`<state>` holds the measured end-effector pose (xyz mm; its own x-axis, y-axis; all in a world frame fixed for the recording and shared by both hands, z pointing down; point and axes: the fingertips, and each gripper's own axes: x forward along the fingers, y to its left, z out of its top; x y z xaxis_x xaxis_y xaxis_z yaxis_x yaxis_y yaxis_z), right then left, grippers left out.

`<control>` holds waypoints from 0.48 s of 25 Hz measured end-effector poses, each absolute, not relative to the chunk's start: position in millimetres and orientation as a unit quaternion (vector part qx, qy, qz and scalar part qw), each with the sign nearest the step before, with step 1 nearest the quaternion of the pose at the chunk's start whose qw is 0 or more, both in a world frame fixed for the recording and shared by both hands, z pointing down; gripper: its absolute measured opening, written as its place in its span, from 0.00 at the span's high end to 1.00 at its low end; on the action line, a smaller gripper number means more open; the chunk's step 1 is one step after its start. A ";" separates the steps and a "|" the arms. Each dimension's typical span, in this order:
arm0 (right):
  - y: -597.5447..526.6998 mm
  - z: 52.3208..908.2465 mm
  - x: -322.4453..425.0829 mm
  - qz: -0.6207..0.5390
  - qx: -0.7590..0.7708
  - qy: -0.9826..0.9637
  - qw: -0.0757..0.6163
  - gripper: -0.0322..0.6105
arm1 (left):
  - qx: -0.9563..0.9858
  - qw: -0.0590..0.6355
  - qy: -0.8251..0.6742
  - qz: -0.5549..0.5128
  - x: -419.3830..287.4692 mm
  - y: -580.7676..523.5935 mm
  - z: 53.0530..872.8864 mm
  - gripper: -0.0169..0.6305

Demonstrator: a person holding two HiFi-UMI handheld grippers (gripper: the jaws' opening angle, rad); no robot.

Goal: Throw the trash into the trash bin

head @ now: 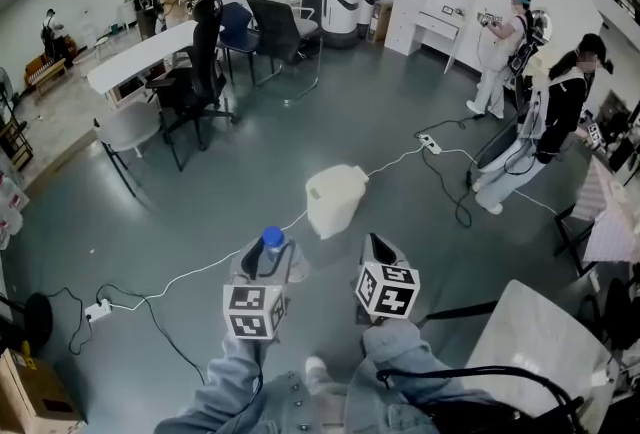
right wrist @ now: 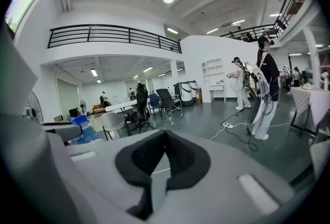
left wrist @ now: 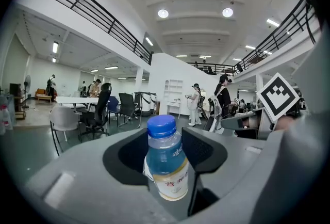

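Head view: left gripper (head: 268,262) clamps the blue-capped bottle (head: 272,240), right gripper (head: 381,252) closed, empty; bring the bottle squarely above the far white trash bin (head: 335,200) before releasing

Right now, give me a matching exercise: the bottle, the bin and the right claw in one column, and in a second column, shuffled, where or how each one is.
Column one:
1. bottle
2. bin
3. right claw

Column two:
A. empty, tips together
B. standing on the floor, ahead of both claws
C. gripped in the left claw

Pairs: 1-C, 2-B, 3-A.
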<state>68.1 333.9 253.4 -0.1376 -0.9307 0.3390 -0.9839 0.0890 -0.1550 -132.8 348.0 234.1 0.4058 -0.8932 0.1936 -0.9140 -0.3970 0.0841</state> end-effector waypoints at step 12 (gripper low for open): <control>234.0 258.4 111.3 0.196 0.642 -0.739 0.058 0.95 | 0.829 0.072 -0.550 0.065 -100.6 255.2 224.3 0.64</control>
<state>111.3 234.0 258.4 -0.1690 -0.9257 0.3384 -0.9716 0.0987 -0.2152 -100.6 255.2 224.3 0.3857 -0.9034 0.1873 -0.9222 -0.3837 0.0480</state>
